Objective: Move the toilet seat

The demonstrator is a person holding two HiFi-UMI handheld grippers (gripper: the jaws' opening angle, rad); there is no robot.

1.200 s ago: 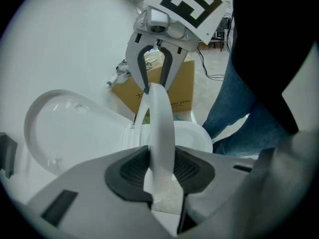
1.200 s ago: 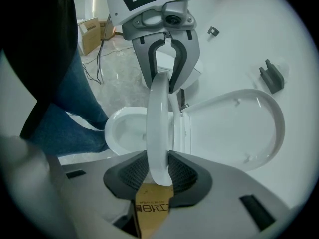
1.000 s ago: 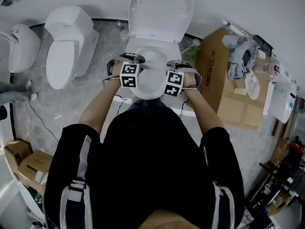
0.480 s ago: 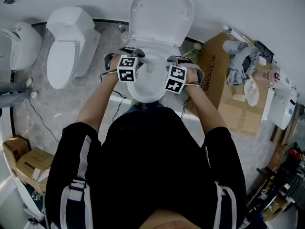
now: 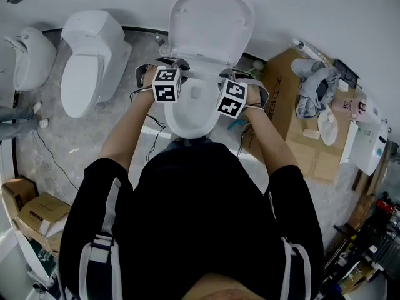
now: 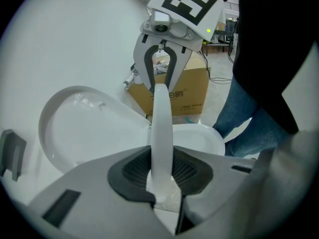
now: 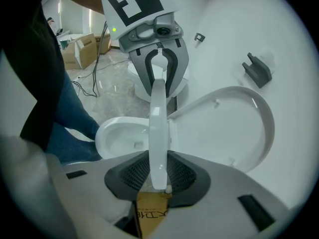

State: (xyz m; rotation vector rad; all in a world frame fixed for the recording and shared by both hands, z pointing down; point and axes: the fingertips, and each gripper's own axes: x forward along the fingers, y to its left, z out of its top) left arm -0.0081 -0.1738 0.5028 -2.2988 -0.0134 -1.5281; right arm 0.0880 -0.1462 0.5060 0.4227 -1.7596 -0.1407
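Grey marbled floor (image 5: 75, 142) meets a plain white wall (image 5: 350, 11), and several white toilets stand along it. The middle one has its lid (image 5: 209, 20) tipped up and back toward the wall, with the oval bowl (image 5: 190, 114) open below it. Another toilet (image 5: 90, 55) stands to the left with its lid down, and a large cardboard box (image 5: 294, 124) sits just to the right.

The toilet seat (image 6: 161, 123) is a glossy white ring, smooth and thin at the edge. It is lifted off the bowl rim and stands partway up, between the bowl and the raised lid. Each gripper view shows it edge-on, as a narrow pale band running from one gripper's jaws across to the other gripper.

The left gripper (image 6: 160, 176) takes the seat's left side. Its jaws are closing, and the ribbed dark pads lie against both faces of the ring at a narrow gap. The right gripper (image 7: 158, 176) takes the opposite side in the same way, with the seat's edge pinched between its pads. A small pale nub shows on the seat just at those jaws.

The person leans over the bowl in a black top, both arms stretched forward.
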